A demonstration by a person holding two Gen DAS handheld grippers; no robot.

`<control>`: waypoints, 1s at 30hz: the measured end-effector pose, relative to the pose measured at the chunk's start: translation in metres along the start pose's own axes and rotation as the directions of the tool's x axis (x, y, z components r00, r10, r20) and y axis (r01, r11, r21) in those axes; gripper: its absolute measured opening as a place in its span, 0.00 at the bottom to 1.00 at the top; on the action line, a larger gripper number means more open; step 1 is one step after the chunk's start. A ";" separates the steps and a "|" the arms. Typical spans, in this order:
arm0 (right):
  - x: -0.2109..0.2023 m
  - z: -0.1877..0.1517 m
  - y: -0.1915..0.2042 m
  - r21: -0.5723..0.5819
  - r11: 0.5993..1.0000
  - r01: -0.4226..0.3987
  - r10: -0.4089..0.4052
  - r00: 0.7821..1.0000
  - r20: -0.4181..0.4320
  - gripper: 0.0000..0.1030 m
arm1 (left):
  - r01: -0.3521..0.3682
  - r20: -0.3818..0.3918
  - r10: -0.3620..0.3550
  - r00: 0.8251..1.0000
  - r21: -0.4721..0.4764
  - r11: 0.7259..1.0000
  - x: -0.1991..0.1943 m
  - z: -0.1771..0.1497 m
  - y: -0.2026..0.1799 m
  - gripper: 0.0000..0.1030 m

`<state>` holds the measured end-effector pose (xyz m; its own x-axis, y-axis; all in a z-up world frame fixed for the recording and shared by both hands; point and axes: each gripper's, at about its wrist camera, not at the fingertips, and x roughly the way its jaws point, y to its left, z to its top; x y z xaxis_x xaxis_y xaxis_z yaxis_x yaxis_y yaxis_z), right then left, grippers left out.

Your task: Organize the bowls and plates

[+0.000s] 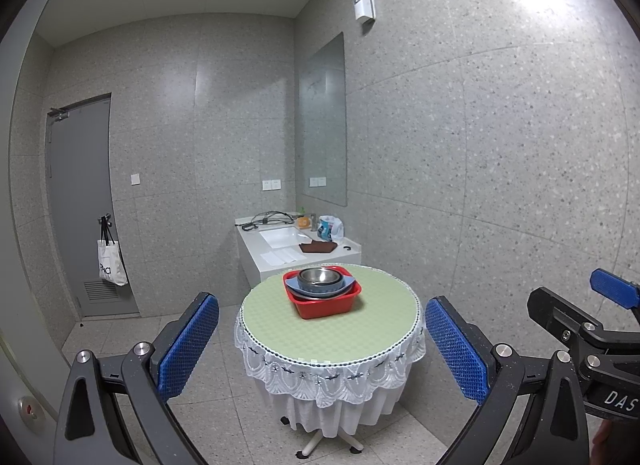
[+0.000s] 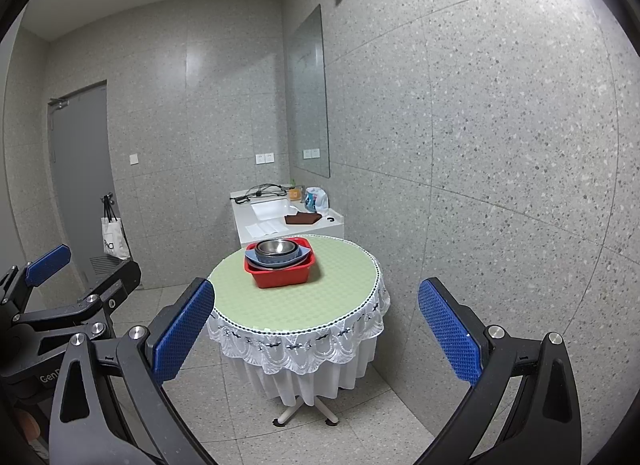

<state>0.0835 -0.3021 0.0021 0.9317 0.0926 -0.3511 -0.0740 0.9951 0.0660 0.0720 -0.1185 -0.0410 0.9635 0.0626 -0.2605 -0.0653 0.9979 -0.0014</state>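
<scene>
A red square basin [image 1: 325, 302] [image 2: 282, 275] sits on a round table [image 1: 332, 329] [image 2: 296, 301] with a green top and white lace cloth. Stacked in it are a blue plate [image 1: 348, 283] [image 2: 305, 253], a grey-blue bowl [image 1: 320, 287] [image 2: 276, 258] and a steel bowl [image 1: 318, 275] [image 2: 275, 247] on top. My left gripper [image 1: 322, 339] is open and empty, well short of the table. My right gripper [image 2: 316, 325] is open and empty, also back from the table. Each gripper shows at the edge of the other's view.
A white sink counter [image 1: 296, 253] [image 2: 280, 221] stands behind the table with cables, a brown cloth and a bottle. A mirror [image 1: 323, 121] hangs on the right wall. A grey door [image 1: 82, 205] with a hanging tote bag [image 1: 112, 265] is at left. Tiled floor surrounds the table.
</scene>
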 end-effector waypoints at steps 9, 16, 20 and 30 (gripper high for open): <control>-0.001 0.001 0.001 -0.003 1.000 -0.002 0.002 1.000 0.000 1.00 | -0.007 0.003 0.007 1.000 -0.003 1.000 -0.004 -0.003 -0.006 0.99; -0.001 0.001 0.002 -0.005 1.000 -0.001 0.001 1.000 0.002 1.00 | -0.008 0.005 0.008 1.000 -0.005 1.000 -0.005 -0.004 -0.008 0.99; -0.001 0.001 0.003 -0.006 1.000 0.000 0.000 1.000 0.002 1.00 | -0.008 0.005 0.008 1.000 -0.005 1.000 -0.006 -0.004 -0.008 0.99; -0.002 0.001 0.003 -0.006 1.000 -0.001 0.001 1.000 0.002 1.00 | -0.009 0.005 0.009 1.000 -0.007 1.000 -0.007 -0.004 -0.010 0.99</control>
<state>0.0820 -0.2989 0.0039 0.9323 0.0933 -0.3495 -0.0768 0.9952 0.0608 0.0649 -0.1287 -0.0433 0.9641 0.0713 -0.2557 -0.0753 0.9971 -0.0058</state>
